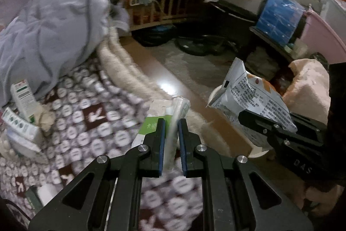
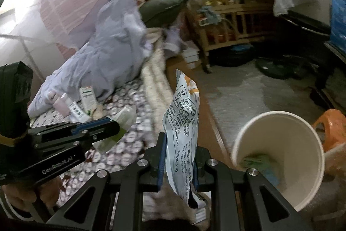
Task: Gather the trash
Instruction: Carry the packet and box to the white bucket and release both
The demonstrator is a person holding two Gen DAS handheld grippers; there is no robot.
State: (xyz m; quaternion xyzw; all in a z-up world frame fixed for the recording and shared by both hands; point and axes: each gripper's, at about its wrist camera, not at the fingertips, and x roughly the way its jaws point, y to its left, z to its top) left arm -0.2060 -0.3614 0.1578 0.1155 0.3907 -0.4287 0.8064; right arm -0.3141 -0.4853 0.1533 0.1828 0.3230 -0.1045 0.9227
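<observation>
1. Now the right gripper (image 2: 177, 157) is pinching a crinkled printed wrapper (image 2: 183, 122), which is standing upright with its long axis along the fingers.
2. The left gripper (image 1: 172, 140) is squeezing a green-and-white carton (image 1: 151, 122) and a clear wrapper, above the patterned blanket (image 1: 90, 122).
3. The white paper cup (image 2: 279, 157) is lying right of the wrapper, mouth open, nearer the right gripper.

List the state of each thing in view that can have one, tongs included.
Left tongs: shut on green-and-white carton.
Green-and-white carton: flattened, held above the bed.
Right tongs: shut on snack wrapper.
Snack wrapper: crumpled, held upright.
Paper cup: open, tilted, green scrap inside.
</observation>
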